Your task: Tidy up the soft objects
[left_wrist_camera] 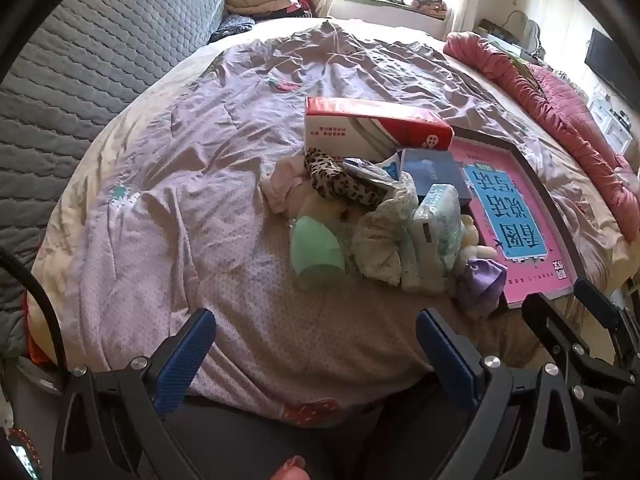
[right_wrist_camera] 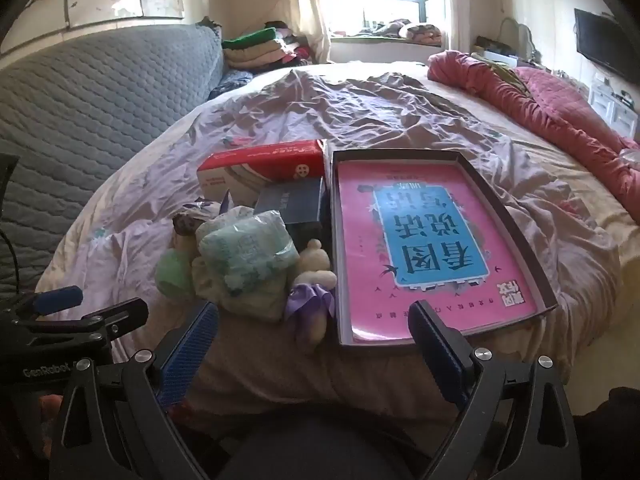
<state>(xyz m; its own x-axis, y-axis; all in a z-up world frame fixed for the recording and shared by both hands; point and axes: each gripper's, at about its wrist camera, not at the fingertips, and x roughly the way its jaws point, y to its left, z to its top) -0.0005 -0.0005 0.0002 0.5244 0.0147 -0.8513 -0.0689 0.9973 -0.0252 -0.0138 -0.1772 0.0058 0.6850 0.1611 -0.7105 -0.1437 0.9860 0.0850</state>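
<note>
A pile of soft things lies on the bed: a leopard-print cloth (left_wrist_camera: 340, 182), a green cup-shaped pad (left_wrist_camera: 314, 246), a white dotted garment (left_wrist_camera: 384, 240), a plastic-wrapped pack (left_wrist_camera: 438, 220) (right_wrist_camera: 246, 254), a small plush toy with a purple bow (right_wrist_camera: 314, 288) (left_wrist_camera: 482, 276). A dark shallow box (right_wrist_camera: 520, 224) with a pink and blue book in it lies to their right. My left gripper (left_wrist_camera: 316, 334) is open and empty, short of the pile. My right gripper (right_wrist_camera: 314, 328) is open and empty, just before the plush toy and the box's near edge.
A red and white carton (left_wrist_camera: 376, 124) and a dark blue box (left_wrist_camera: 434, 172) lie behind the pile. A pink quilt (right_wrist_camera: 552, 104) runs along the bed's right side. A grey padded headboard (left_wrist_camera: 100, 60) stands on the left, with folded clothes (right_wrist_camera: 260, 50) beyond.
</note>
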